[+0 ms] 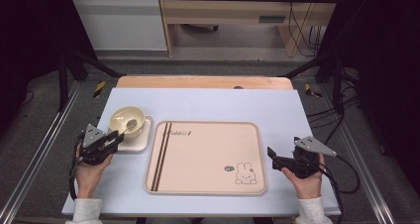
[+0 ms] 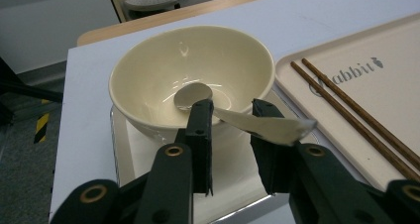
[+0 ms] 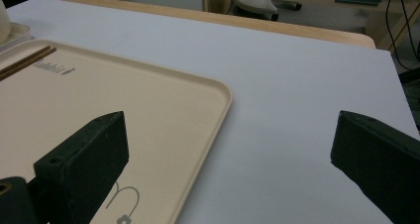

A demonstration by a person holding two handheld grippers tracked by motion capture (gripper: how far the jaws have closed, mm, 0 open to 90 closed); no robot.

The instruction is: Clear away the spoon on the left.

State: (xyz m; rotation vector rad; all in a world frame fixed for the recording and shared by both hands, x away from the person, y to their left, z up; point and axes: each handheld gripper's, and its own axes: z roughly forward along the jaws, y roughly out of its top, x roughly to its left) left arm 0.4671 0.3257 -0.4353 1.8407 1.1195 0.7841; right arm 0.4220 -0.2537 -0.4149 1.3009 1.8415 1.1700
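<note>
A cream bowl [image 1: 128, 119] [image 2: 190, 68] stands on a white square plate [image 1: 136, 140] [image 2: 148, 157] left of a beige tray [image 1: 205, 157] [image 2: 341, 75] [image 3: 148, 100]. A metal spoon [image 1: 131, 124] [image 2: 192, 96] lies in the bowl, its handle sticking out over the rim. My left gripper [image 1: 118, 139] [image 2: 233, 110] is open, its jaws standing either side of that handle. Two brown chopsticks [image 1: 162, 154] [image 2: 356, 112] [image 3: 25, 62] lie along the tray's left side. My right gripper [image 1: 272, 157] [image 3: 230, 122] is wide open and empty, just right of the tray.
A pale blue mat [image 1: 213, 102] covers the wooden table [image 1: 198, 82]. The tray has a rabbit drawing [image 1: 245, 173] near its front right corner. Black frame posts and cables stand beside the table.
</note>
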